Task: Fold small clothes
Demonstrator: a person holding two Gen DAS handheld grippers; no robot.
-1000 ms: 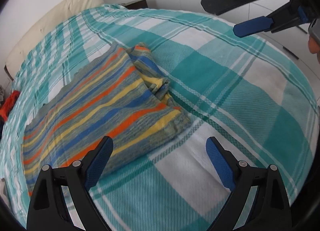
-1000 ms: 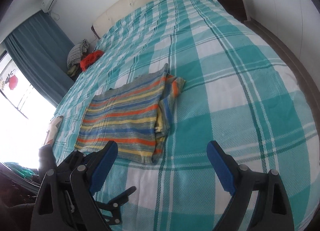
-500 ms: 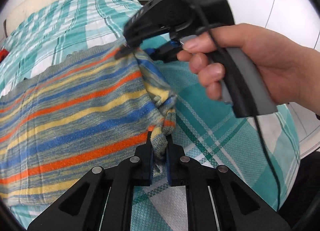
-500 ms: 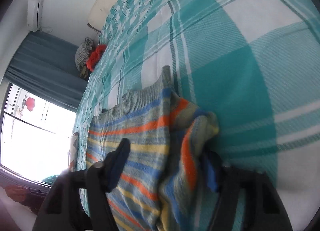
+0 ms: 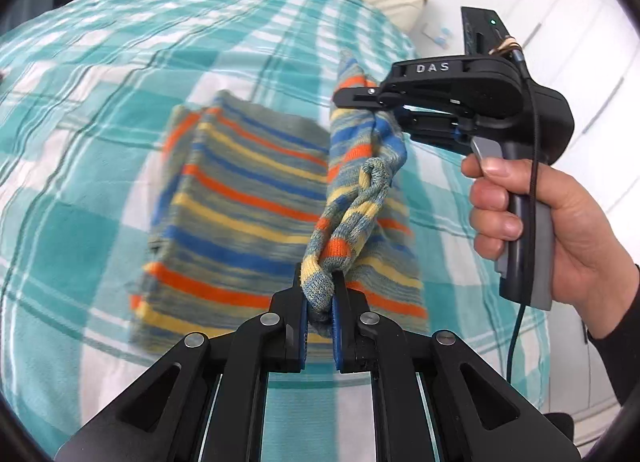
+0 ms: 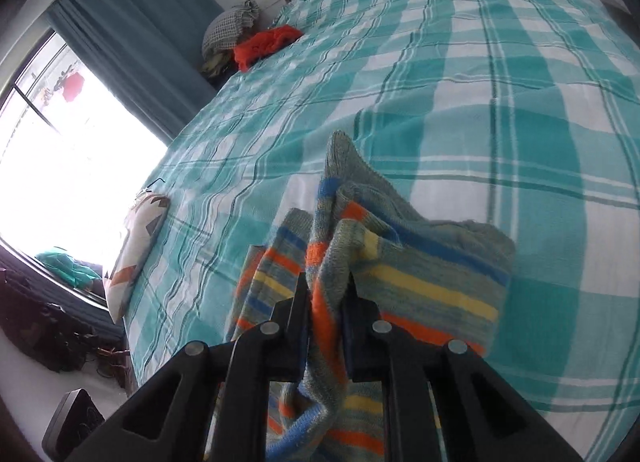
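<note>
Item: striped knit garment, grey with orange, blue and yellow bands, lying partly folded on the teal plaid bedspread, its near edge lifted clear of the bed.

Left gripper: jaws narrow, pinching a twisted corner of the knit at 6 o'clock in its own view.

Right gripper: jaws narrow, clamped on a bunched orange-striped edge; in the left view it sits at 2 o'clock, gripping the far corner.

Step in hand, as judged: carrying the lifted edge over for a fold. Advice: keep both corners level and taut, untwist the roped span between them, and lay it square on the lower layer.

View differences: only the left view shows the person's right hand and the twisted span. Only the right view shows the window, curtain and patterned cushion.
</note>
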